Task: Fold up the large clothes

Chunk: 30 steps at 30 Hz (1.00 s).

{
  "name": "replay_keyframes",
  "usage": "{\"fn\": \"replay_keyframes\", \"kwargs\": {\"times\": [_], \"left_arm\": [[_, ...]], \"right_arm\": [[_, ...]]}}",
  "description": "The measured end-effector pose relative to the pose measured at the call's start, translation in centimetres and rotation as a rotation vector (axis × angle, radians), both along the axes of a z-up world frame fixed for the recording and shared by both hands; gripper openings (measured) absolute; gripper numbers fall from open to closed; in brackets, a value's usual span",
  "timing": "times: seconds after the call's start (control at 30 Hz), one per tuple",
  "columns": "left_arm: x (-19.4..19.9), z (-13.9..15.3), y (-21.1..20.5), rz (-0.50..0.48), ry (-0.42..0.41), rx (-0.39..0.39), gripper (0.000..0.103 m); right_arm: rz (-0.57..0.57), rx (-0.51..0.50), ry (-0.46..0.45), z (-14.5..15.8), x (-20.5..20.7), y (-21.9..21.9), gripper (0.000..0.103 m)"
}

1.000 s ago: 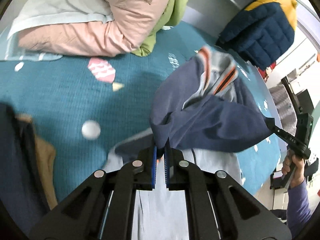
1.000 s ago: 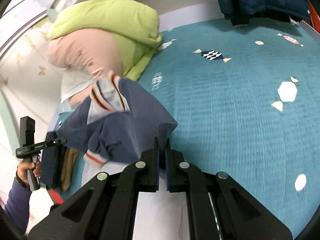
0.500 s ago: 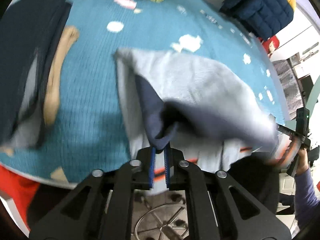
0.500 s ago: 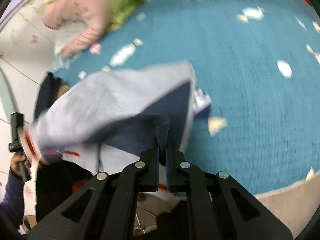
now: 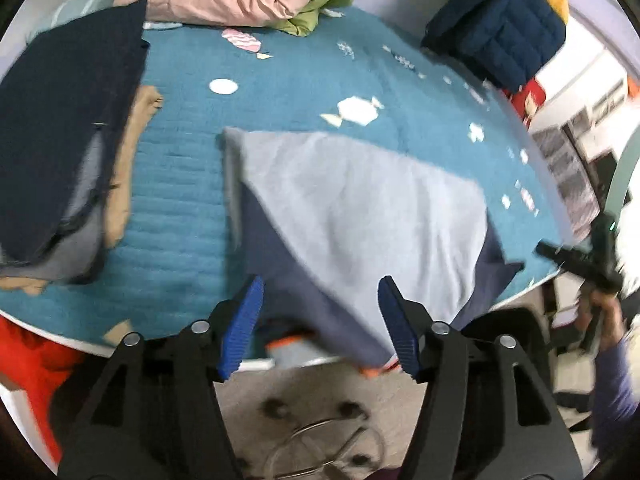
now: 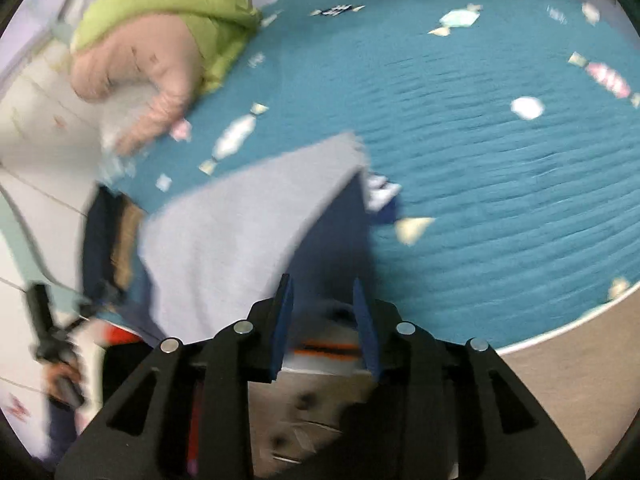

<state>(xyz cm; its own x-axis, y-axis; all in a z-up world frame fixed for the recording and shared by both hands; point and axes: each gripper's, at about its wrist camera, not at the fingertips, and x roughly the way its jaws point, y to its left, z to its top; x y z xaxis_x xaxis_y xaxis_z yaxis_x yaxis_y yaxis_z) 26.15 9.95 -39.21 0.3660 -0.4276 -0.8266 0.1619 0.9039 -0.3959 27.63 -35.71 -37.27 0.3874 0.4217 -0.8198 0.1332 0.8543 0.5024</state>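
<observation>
a teal bedspread (image 5: pixel 304 92) printed with sweets covers a bed, seen through two fisheye lenses. a grey and navy garment (image 5: pixel 352 208) is laid flat near the bed's front edge, its orange-striped hem hanging just over it, seemingly so a fold can be made. the left gripper (image 5: pixel 320 312) is held wide apart above the hem, gripping nothing; the right gripper (image 6: pixel 323 312) is parted too, empty. folded dark clothes (image 5: pixel 60 152) are stacked left; pink and green bedding (image 6: pixel 160 40) is heaped at the far side
</observation>
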Motion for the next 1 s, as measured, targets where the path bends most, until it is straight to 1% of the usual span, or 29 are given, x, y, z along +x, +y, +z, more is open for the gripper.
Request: {"fn": "replay_keyframes", "kwargs": {"times": [0.03,0.07,0.1,0.13,0.17,0.2,0.23,0.27,0.3,0.37,0.4,0.43,0.47,0.53,0.57,0.6,0.63,0.67,0.7,0.77,0.83,0.87,0.93,1.0], "left_arm": [[0.7,-0.6,-0.7,0.004,0.013,-0.026,0.064],[1.1,-1.2,-1.2,0.006,0.019,-0.027,0.064],[1.6,-2.3,-1.9,0.005,0.041,-0.007,0.065],[1.9,-3.3,-2.6,0.003,0.073,0.014,0.065],[2.2,-5.0,-3.0,0.009,0.133,0.062,0.065],[2.1,-6.6,-3.2,0.017,0.189,0.109,0.065],[1.7,-7.8,-3.1,0.022,0.226,0.127,0.065],[1.3,-8.2,-2.8,0.023,0.228,0.117,0.065],[0.8,-8.3,-2.5,0.024,0.207,0.093,0.065],[0.2,-8.3,-1.8,0.034,0.197,0.065,0.065],[0.0,-8.3,-1.3,0.055,0.200,0.040,0.065],[0.0,-8.2,-0.8,0.071,0.203,0.013,0.065],[-0.2,-8.1,-0.5,0.078,0.205,0.002,0.065],[-0.4,-7.4,0.3,0.104,0.190,-0.017,0.066],[-0.6,-7.1,0.7,0.114,0.179,-0.030,0.069],[-0.7,-6.8,1.3,0.129,0.162,-0.047,0.071],[-0.8,-6.3,1.9,0.155,0.140,-0.065,0.074],[-0.9,-5.9,1.9,0.173,0.133,-0.080,0.075],[-0.9,-5.7,2.4,0.198,0.130,-0.104,0.075],[-0.8,-5.5,2.8,0.225,0.123,-0.142,0.075],[-1.2,-5.6,3.1,0.239,0.111,-0.107,0.075],[-1.3,-5.9,3.4,0.244,0.118,-0.098,0.075],[-1.6,-6.8,4.0,0.255,0.154,-0.109,0.075],[-1.8,-7.7,4.2,0.275,0.180,-0.104,0.075]], "right_arm": [[-0.001,0.006,0.022,-1.0,0.7,0.8,0.020],[0.002,0.001,0.045,-2.0,1.2,1.5,0.018],[0.004,-0.011,0.098,-3.7,1.8,2.2,0.017],[-0.002,-0.040,0.157,-5.2,2.1,2.5,0.014],[0.000,-0.099,0.244,-7.2,2.1,2.8,0.013],[-0.002,-0.111,0.276,-8.0,1.9,2.7,0.008],[-0.008,-0.102,0.304,-8.9,1.3,2.5,0.003],[-0.018,-0.075,0.327,-9.6,0.6,2.0,0.002],[-0.026,-0.064,0.335,-9.8,0.3,1.7,0.001],[-0.039,-0.068,0.353,-10.0,-0.2,1.1,0.000],[-0.037,-0.078,0.358,-10.0,-0.3,1.1,0.000],[-0.037,-0.086,0.358,-9.8,-0.3,1.2,0.000],[-0.046,-0.101,0.330,-8.8,-0.2,1.4,0.003],[-0.025,-0.128,0.233,-5.8,0.0,2.5,0.003],[-0.010,-0.125,0.183,-4.4,0.4,3.4,0.003],[0.009,-0.092,0.127,-3.0,1.1,4.7,0.003],[0.028,-0.064,0.094,-2.1,1.9,6.1,0.003],[0.059,-0.037,0.062,-1.4,3.2,8.2,0.003],[0.078,-0.019,0.045,-1.2,4.1,9.3,0.003],[0.122,-0.011,0.015,-1.1,6.8,13.1,0.003],[0.136,-0.002,0.016,-1.9,8.8,16.1,0.003],[0.131,-0.016,0.025,-2.5,10.1,17.2,0.003],[0.118,-0.050,0.053,-4.0,11.7,18.4,0.003],[0.107,-0.056,0.109,-6.3,13.2,18.9,0.003]]}}
